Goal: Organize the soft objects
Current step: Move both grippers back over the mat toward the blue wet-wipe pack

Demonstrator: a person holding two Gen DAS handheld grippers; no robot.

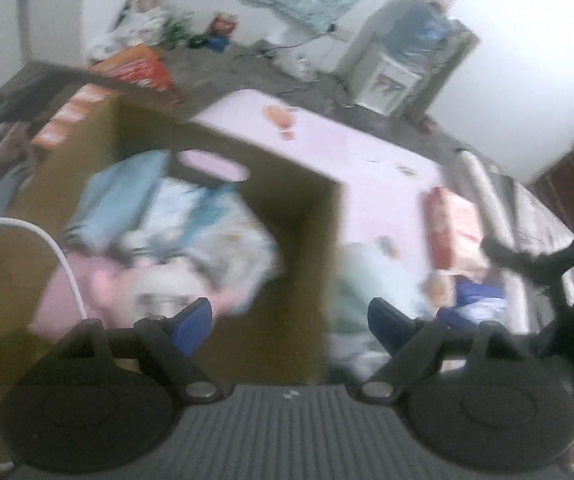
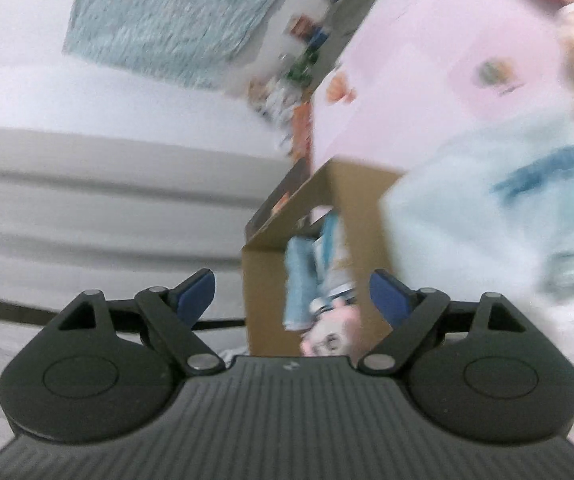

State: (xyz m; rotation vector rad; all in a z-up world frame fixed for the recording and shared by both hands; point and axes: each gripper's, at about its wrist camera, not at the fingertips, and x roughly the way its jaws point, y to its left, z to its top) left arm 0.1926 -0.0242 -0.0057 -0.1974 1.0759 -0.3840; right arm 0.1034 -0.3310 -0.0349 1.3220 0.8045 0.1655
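My left gripper (image 1: 291, 320) wide open and empty above the cardboard box (image 1: 295, 216) of soft toys (image 1: 191, 236), my right gripper (image 2: 291, 296) spread wide, holding nothing, pale blue plush (image 2: 487, 232) beside it on pink sheet (image 2: 427, 80)

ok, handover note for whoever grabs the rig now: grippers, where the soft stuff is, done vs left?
Left gripper: open, empty, over the cardboard box.
Right gripper: open, empty, facing the box from the side.
Done: blue and pink soft things lie in the box.
Left: a pale blue soft thing and a doll lie on the pink sheet beside the box. Frames are blurred, so check the count.
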